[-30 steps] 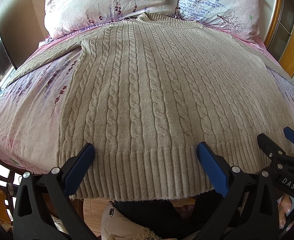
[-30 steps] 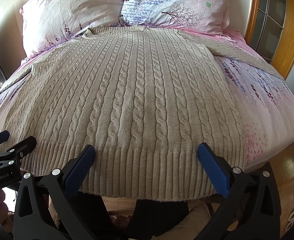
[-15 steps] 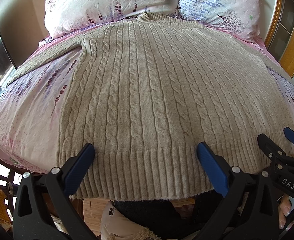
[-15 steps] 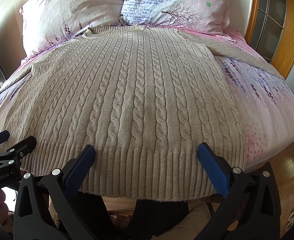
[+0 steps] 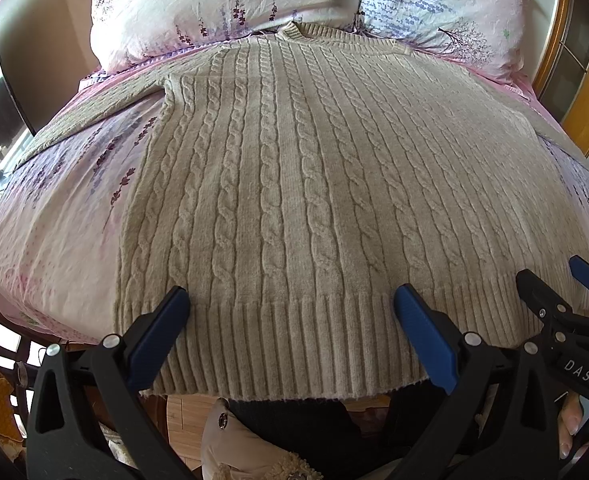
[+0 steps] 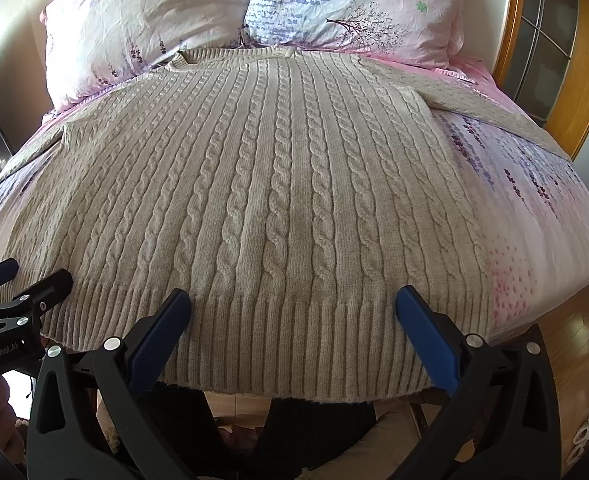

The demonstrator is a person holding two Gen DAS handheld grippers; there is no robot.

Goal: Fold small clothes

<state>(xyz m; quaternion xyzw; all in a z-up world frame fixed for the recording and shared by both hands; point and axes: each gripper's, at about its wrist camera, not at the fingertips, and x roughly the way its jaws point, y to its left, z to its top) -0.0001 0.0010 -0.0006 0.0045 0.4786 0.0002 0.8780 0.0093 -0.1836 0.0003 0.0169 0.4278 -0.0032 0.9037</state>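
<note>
A beige cable-knit sweater point(image 5: 294, 184) lies flat and spread out on the bed, collar toward the pillows, ribbed hem point(image 5: 286, 344) hanging over the near edge. It also fills the right wrist view point(image 6: 278, 200). My left gripper point(image 5: 290, 300) is open, its blue fingertips over the left half of the hem. My right gripper point(image 6: 292, 300) is open over the right half of the hem. Each gripper shows at the edge of the other's view: the right gripper point(image 5: 566, 280), the left gripper point(image 6: 26, 276). Neither holds anything.
Two floral pillows point(image 5: 222, 4) point(image 6: 354, 4) lie at the head of the bed. The pink floral sheet point(image 5: 54, 220) shows on both sides of the sweater. A wooden headboard frame point(image 6: 566, 80) stands at the right. Wooden floor point(image 6: 582, 360) lies below the bed edge.
</note>
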